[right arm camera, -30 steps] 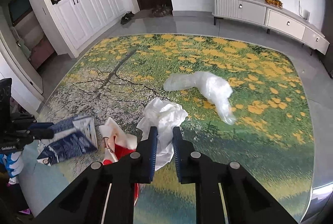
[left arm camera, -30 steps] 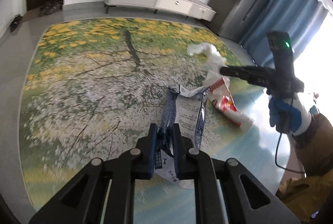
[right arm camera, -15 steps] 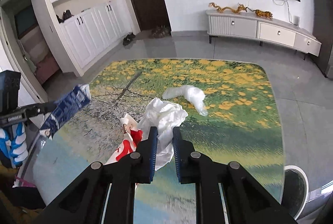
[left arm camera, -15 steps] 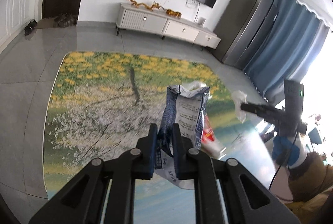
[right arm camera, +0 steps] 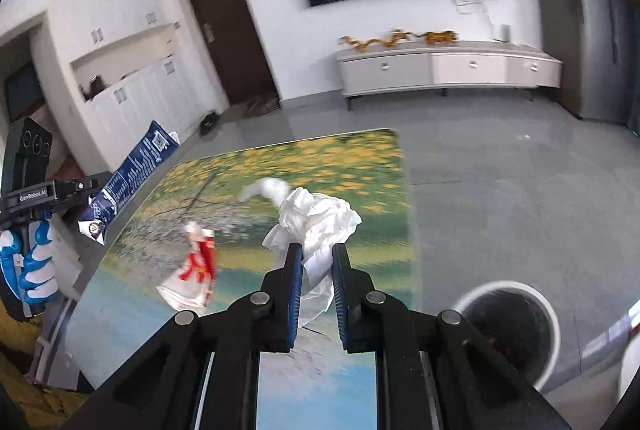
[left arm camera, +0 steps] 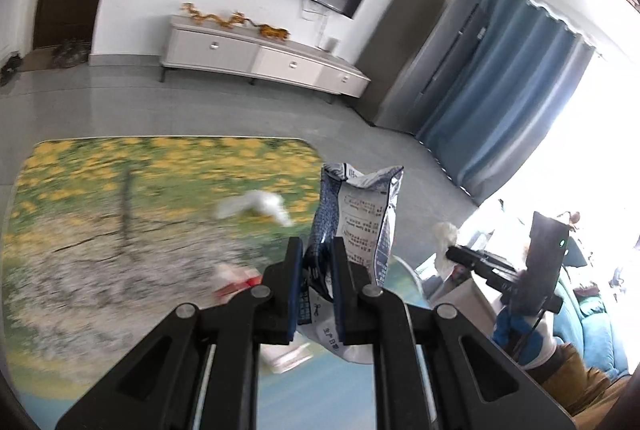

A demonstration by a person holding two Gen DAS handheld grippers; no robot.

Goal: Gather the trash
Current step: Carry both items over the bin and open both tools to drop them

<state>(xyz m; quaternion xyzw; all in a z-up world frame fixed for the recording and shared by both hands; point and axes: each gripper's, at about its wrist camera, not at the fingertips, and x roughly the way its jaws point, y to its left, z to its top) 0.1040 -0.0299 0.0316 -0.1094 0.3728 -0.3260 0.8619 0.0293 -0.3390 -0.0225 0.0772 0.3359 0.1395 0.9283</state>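
Two pieces of trash are off the table and in my grip. My left gripper (left arm camera: 314,272) has its jaws clamped on a blue and white snack bag (left arm camera: 356,218), which stands upright between the fingers with its torn top open; from the right wrist camera I see the same bag (right arm camera: 132,176) slanting up out of that gripper at the left edge. My right gripper (right arm camera: 314,274) has its jaws pinched on a crumpled white tissue (right arm camera: 316,218), the wad bulging above the fingertips and a tail hanging down between them. Both loads are held in the air above the table (right arm camera: 352,190), whose top carries a picture of yellow flowers and a tree. On the table I can make out a red and white wrapper (right arm camera: 192,272) lying flat near the close end, and a clear plastic bag (right arm camera: 266,188) farther back, both blurred. A round white trash bin (right arm camera: 510,330) stands on the grey floor just beside the table's right edge, its opening facing up, below and to the right of my right gripper.
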